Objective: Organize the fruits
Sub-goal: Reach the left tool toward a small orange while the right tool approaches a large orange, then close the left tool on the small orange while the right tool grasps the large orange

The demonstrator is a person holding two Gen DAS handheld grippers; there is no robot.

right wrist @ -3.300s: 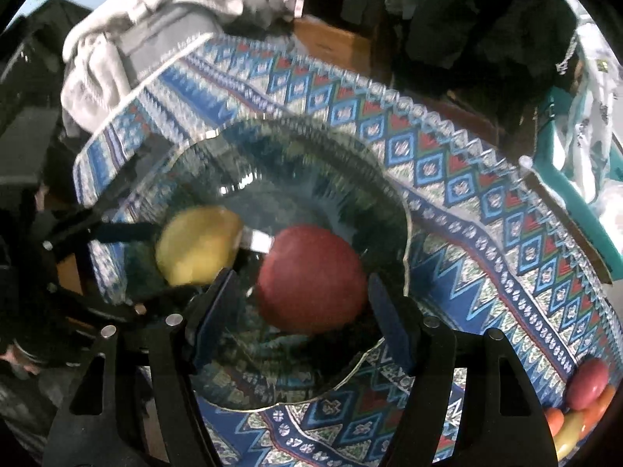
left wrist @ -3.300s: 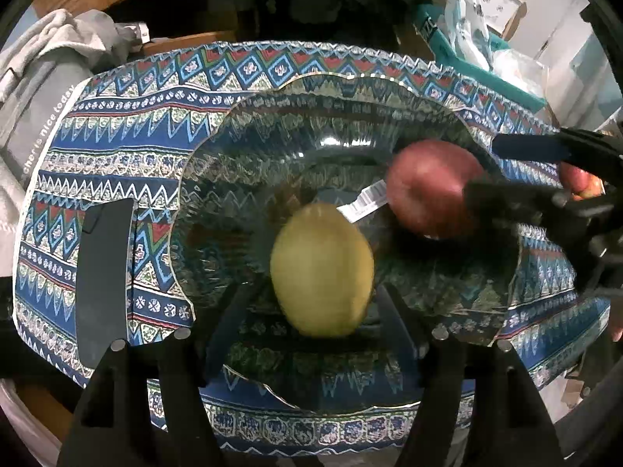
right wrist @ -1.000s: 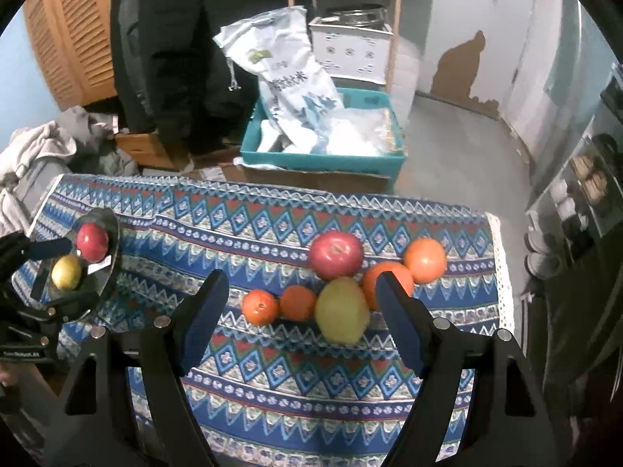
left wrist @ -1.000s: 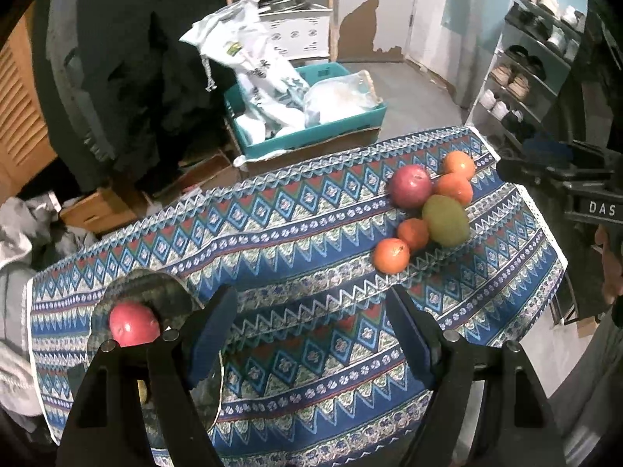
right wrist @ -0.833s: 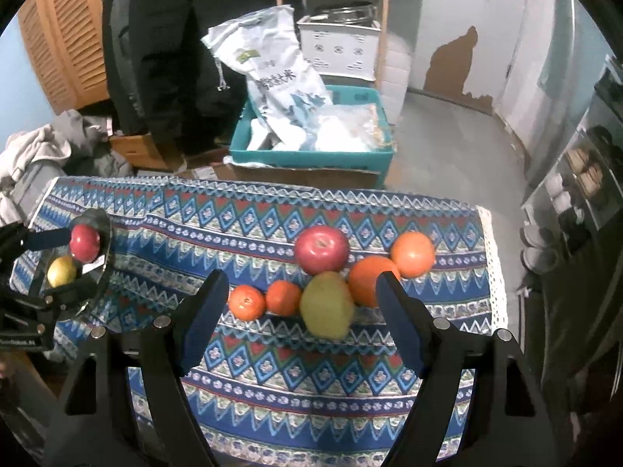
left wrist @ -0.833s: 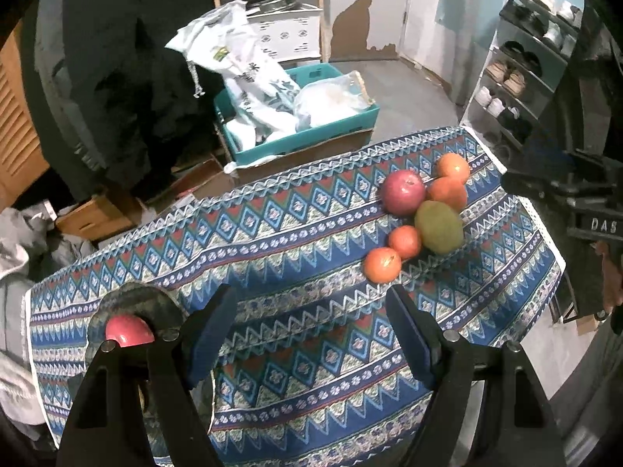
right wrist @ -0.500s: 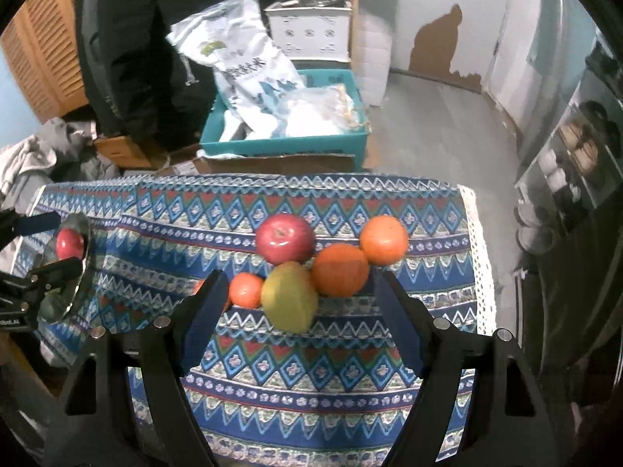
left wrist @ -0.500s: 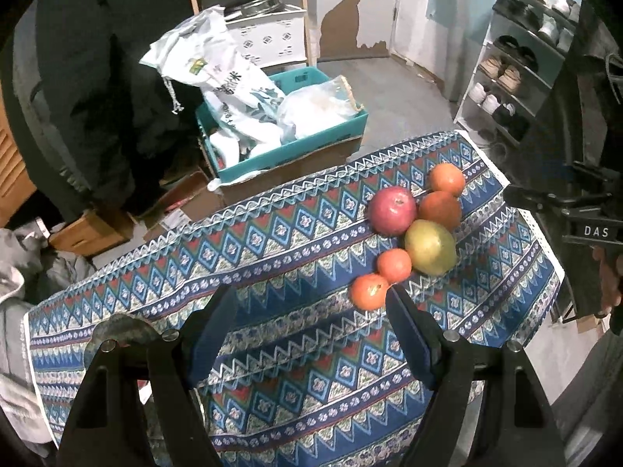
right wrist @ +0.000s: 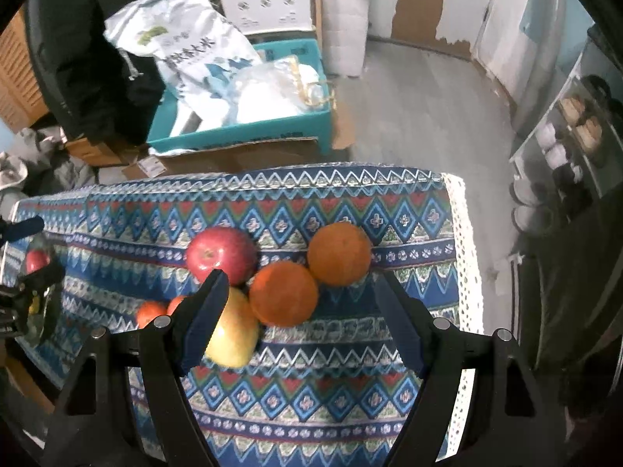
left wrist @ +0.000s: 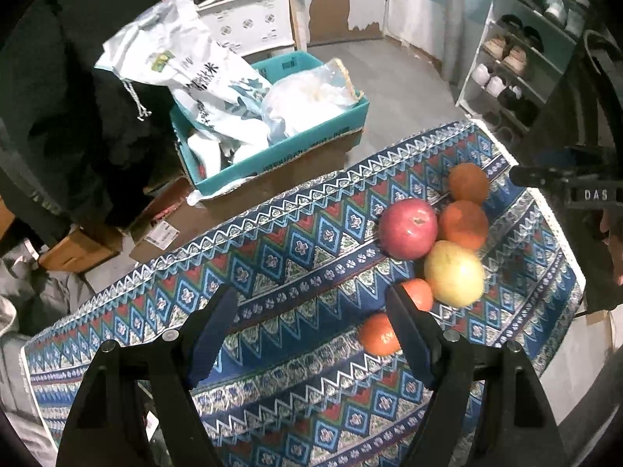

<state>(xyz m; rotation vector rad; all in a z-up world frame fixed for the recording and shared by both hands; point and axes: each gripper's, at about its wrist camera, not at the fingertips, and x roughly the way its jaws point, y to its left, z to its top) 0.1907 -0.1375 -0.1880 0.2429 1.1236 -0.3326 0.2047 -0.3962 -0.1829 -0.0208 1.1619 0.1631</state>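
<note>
Both my grippers are angled down over the patterned tablecloth point(right wrist: 350, 194) with the fruit pile just ahead of them. My right gripper point(right wrist: 300, 311) has its jaws standing apart with nothing clamped — one orange point(right wrist: 283, 294) sits right between the fingers, a second orange point(right wrist: 338, 253) just beyond it toward the right finger. The red apple point(right wrist: 220, 253) is just past my left fingertip, and the yellow-green fruit point(right wrist: 233, 334) is partly hidden behind that same finger, with two small tangerines point(right wrist: 150, 313) off to its left.

My left gripper point(left wrist: 311, 315) is also parted and holding nothing. From there the pile sits off to the right — one tangerine point(left wrist: 379, 336) peeks out from behind the right finger, and the apple, yellow fruit and oranges lie further right and ahead. Bare cloth is all that's between the fingers.

Far left in the right wrist view, my other gripper hangs in front of a glass plate point(right wrist: 44, 317) with another red apple point(right wrist: 37, 260) on it; what else is in there I can't tell. Past the table's far edge is a teal crate point(left wrist: 272, 155) stuffed with white bags point(left wrist: 202, 78).
</note>
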